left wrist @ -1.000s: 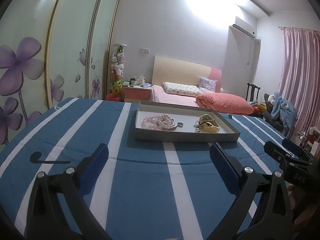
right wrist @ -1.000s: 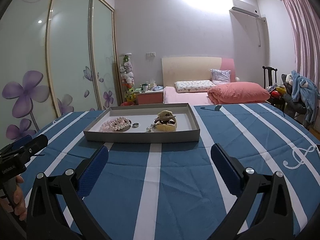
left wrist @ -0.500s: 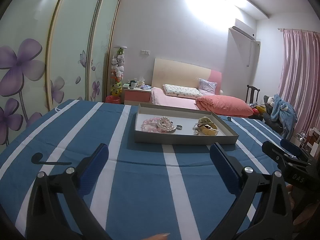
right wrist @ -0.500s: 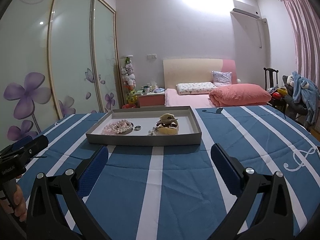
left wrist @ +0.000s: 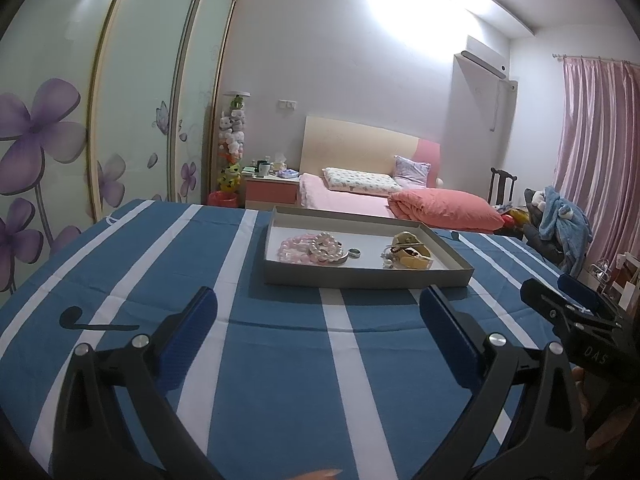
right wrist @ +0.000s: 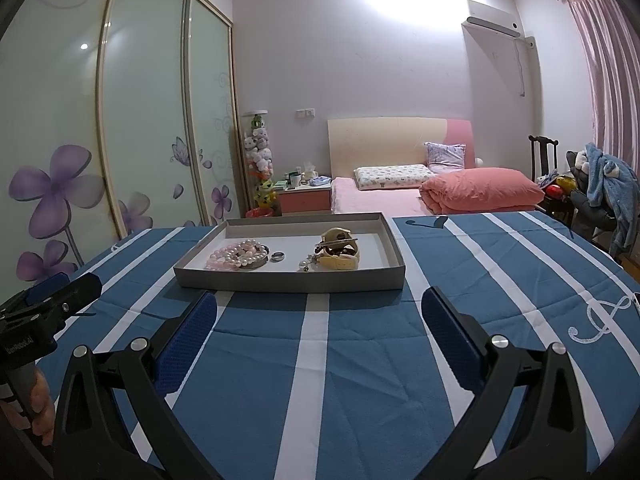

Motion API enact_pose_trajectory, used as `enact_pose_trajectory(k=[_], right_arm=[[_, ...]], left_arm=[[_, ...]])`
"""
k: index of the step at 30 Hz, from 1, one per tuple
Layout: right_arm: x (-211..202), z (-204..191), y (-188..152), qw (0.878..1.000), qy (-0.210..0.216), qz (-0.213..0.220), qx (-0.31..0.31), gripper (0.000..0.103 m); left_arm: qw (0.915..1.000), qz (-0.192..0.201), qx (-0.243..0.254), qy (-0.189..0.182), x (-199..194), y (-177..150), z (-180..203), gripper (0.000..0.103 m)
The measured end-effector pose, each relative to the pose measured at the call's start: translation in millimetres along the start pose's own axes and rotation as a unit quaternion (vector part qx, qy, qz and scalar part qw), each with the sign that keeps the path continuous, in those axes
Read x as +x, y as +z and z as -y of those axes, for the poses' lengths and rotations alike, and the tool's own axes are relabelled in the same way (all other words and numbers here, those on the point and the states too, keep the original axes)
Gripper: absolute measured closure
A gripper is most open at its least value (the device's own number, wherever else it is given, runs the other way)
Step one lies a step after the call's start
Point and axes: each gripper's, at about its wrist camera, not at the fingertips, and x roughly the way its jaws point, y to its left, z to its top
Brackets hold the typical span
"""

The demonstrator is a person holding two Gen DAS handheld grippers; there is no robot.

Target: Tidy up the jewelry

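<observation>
A shallow grey tray (left wrist: 360,278) (right wrist: 288,280) lies on the blue striped tablecloth. In it are pink and white bead bracelets (left wrist: 316,248) (right wrist: 240,256), a silver ring (left wrist: 354,254) (right wrist: 277,256) and a yellow piece with dark beads (left wrist: 410,256) (right wrist: 340,254). My left gripper (left wrist: 318,320) is open and empty, just short of the tray's near wall. My right gripper (right wrist: 320,322) is open and empty, also just short of the tray. Each gripper shows at the edge of the other's view (left wrist: 576,312) (right wrist: 48,300).
The table (right wrist: 500,280) is covered with a blue cloth with white stripes. Behind it are a pink bed (right wrist: 440,192), a nightstand (right wrist: 304,196), wardrobe doors with purple flowers (right wrist: 60,184), and a chair with clothes (right wrist: 600,192) at the right.
Both grippers have dropped a little lower and tilted, so the tray sits slightly higher and closer in both views. Both stay open and empty.
</observation>
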Motion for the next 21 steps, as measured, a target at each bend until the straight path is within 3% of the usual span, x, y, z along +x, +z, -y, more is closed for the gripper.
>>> enact_pose_trajectory(k=[21], right_arm=[[1.3, -0.9, -0.8, 1.0, 0.006, -0.005, 0.002, 0.002]], left_arm=[[1.0, -0.008, 0.003, -0.002, 4.3, -1.5, 1.4, 0.004]])
